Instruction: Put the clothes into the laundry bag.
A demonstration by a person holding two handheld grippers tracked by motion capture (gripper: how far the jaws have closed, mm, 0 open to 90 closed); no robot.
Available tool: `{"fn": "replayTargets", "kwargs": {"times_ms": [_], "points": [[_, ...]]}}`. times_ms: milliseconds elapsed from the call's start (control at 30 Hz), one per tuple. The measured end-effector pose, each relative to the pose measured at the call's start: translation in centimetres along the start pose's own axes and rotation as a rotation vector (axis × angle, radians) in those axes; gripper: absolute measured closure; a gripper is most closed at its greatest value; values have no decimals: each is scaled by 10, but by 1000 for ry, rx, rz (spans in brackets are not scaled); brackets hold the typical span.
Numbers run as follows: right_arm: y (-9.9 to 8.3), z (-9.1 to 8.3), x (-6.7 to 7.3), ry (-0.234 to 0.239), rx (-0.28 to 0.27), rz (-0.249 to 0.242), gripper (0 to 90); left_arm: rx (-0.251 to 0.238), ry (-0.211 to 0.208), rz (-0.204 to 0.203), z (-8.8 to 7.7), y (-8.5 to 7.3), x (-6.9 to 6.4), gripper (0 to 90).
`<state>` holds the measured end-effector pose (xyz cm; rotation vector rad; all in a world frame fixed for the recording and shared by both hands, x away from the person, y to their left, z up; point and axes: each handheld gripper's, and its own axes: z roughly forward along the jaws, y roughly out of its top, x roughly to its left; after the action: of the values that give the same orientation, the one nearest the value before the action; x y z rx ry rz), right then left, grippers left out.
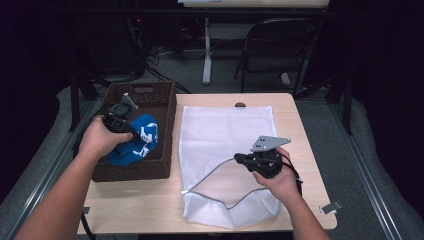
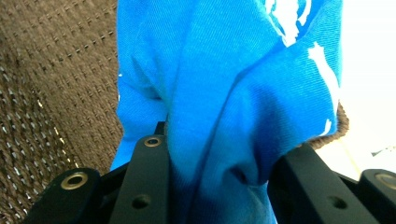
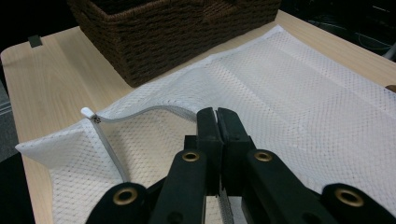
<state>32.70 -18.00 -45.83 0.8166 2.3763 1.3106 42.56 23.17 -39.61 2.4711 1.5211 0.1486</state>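
A light wooden table (image 1: pixel 150 200) carries a dark brown woven wicker basket (image 1: pixel 165 107) on its left side and a white mesh laundry bag (image 1: pixel 225 130) lying flat to the right of it, the two just beside each other. The bag's grey zipper edge (image 1: pixel 210 172) curves open near the near end, so the mouth gapes toward the person.

The left claw (image 1: pixel 134 136) sits over the basket, held in the left hand (image 1: pixel 100 140). In the left gripper view its jaws are clamped on a bright blue cloth garment with white print (image 2: pixel 224 93), a fold of the fabric bunched between them, with the basket's weave behind. From the high view the garment hangs at the basket's right side, partly inside it.

The right claw (image 1: pixel 239 159), in the right hand (image 1: pixel 280 177), rests over the near part of the bag. In the right gripper view its jaws (image 3: pixel 217 135) are pressed together on the bag's upper mesh layer at the zipper edge, which is lifted off the lower layer.

A black folding chair (image 1: pixel 275 45) stands beyond the table's far edge.
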Motion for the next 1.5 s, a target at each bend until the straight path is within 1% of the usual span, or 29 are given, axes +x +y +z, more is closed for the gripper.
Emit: {"fn": "replayTargets", "kwargs": {"times_ms": [133,200,300,400,533,567,700,767,867,1033,1300,1500], "points": [[0,0,0,-1,-1,1,888,-6,-6,21,-2,-2,-6,693],[0,0,0,-2,-1,0,888,-13,-13,25,-2,-4,-8,693],[0,0,0,-1,-2,0,888,-37,-31,32,-4,-7,-11,693],[0,-1,0,-2,-2,0,887,-63,-34,50,-5,-12,-12,693],[0,-1,0,-3,-3,0,888,-88,-53,58,-7,-18,-16,693],[0,-1,0,-3,-3,0,888,-96,-52,64,-7,-19,-17,693],[0,-1,0,-4,-2,0,888,-126,-69,75,-8,-25,-22,693],[0,-1,0,-3,-2,-1,888,-133,-73,87,-9,-28,-25,693],[0,-1,0,-4,-4,-2,888,-163,-79,95,-9,-33,-30,693],[0,-1,0,-5,-4,-1,888,-199,-77,105,-10,-40,-37,694],[0,-1,0,-4,-4,-1,888,-271,-111,108,-10,-53,-41,693],[0,-1,0,-3,-4,-1,888,-294,-120,120,-8,-60,-48,694]]}}
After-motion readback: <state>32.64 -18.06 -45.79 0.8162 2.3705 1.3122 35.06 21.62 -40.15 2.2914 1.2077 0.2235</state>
